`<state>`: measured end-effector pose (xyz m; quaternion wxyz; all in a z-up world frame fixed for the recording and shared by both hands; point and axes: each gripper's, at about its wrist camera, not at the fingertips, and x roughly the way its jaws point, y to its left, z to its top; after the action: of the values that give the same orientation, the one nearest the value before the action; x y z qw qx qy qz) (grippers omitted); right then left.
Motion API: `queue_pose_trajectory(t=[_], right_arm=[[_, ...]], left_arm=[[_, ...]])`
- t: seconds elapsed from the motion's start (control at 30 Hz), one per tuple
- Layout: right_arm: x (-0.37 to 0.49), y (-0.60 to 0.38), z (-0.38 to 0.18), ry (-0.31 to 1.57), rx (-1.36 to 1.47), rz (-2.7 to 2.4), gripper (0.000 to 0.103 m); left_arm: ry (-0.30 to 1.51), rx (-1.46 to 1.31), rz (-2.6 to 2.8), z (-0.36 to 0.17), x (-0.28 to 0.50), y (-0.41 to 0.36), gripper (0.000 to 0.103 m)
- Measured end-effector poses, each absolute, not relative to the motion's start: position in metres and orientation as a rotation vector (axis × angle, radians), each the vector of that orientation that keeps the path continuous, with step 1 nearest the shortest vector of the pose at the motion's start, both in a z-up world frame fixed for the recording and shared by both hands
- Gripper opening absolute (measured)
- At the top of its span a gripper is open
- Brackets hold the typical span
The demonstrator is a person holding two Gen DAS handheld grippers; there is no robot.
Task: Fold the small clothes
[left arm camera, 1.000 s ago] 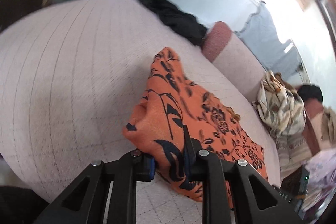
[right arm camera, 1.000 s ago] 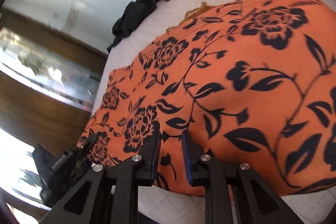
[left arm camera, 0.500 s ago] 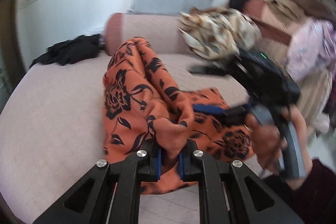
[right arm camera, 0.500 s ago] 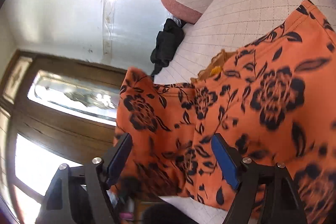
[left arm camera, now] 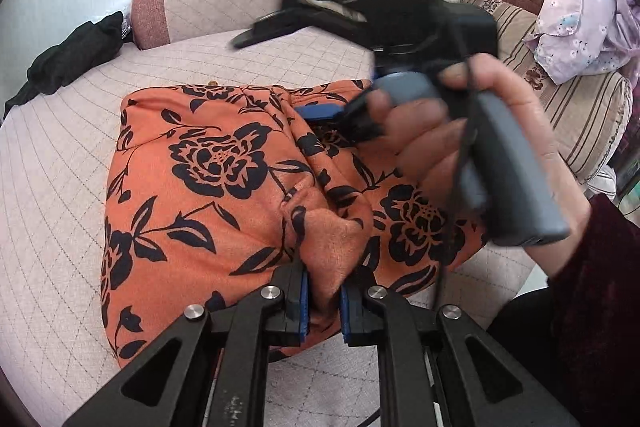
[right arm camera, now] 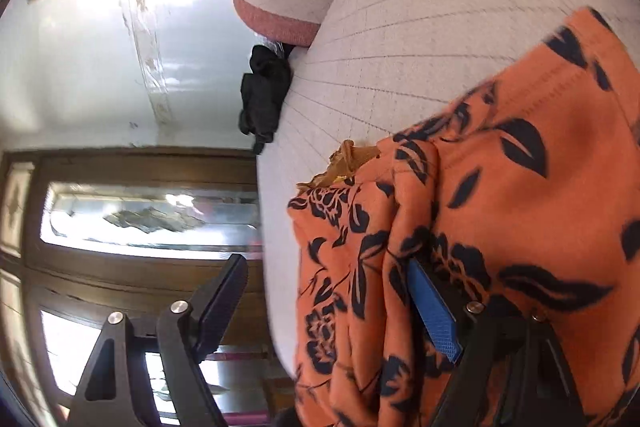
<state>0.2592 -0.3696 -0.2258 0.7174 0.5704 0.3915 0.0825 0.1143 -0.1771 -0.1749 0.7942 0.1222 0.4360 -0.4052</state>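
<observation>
The left gripper (left arm camera: 323, 301) pinches a fold of the orange floral garment (left arm camera: 200, 187) to anchor it, while the right gripper (right arm camera: 332, 307) (jaws wide, gripping nothing) hovers just beside that garment.

The garment (left arm camera: 192, 163) is soft, matt orange cloth with a slightly fuzzy nap and a dark printed flower pattern. It lies on a sofa (left arm camera: 52, 187) of pale, coarse woven fabric crossed by fine stitched lines; the bolster (left arm camera: 180, 3) at 11 o'clock has a rougher reddish end. A black garment (left arm camera: 76, 55) at 9 o'clock looks matt and limp. The left gripper (left arm camera: 323, 303) is matt black plastic with bright metal screw heads and blue, finely textured pads (left arm camera: 303, 307). The right gripper (left arm camera: 320, 75) has a smooth grey plastic handle. In the right wrist view, a door (right arm camera: 132, 163) at 9 o'clock is dark varnished wood with glossy glass panes.
</observation>
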Motion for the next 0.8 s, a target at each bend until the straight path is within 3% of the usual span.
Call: queue_pose_trajectory(t=[0.07,0.1,0.13,0.43,0.77,0.8], right_arm=[[0.277,-0.354,-0.219,0.909,1.103,0.167,0.075],[0.284,-0.346,-0.217,0.931,1.037,0.167,0.052],[0.288,-0.342,-0.216,0.948,0.987,0.165,0.017],[0.244,-0.387,-0.158,0.734,0.824,0.089,0.013],[0.2,-0.468,-0.201,0.798,0.963,-0.066,0.014],[0.202,-0.469,-0.209,0.822,1.002,-0.049,0.018]], left_arm=[[0.926,0.272,-0.87,-0.173,0.11,-0.171,0.012],[0.915,0.277,-0.871,-0.17,0.108,-0.169,0.012],[0.903,0.273,-0.88,-0.165,0.107,-0.169,0.012],[0.88,0.176,-1.027,-0.125,0.09,-0.212,0.012],[1.019,0.202,-1.066,-0.161,0.072,-0.26,0.013],[1.015,0.21,-1.083,-0.157,0.069,-0.253,0.015]])
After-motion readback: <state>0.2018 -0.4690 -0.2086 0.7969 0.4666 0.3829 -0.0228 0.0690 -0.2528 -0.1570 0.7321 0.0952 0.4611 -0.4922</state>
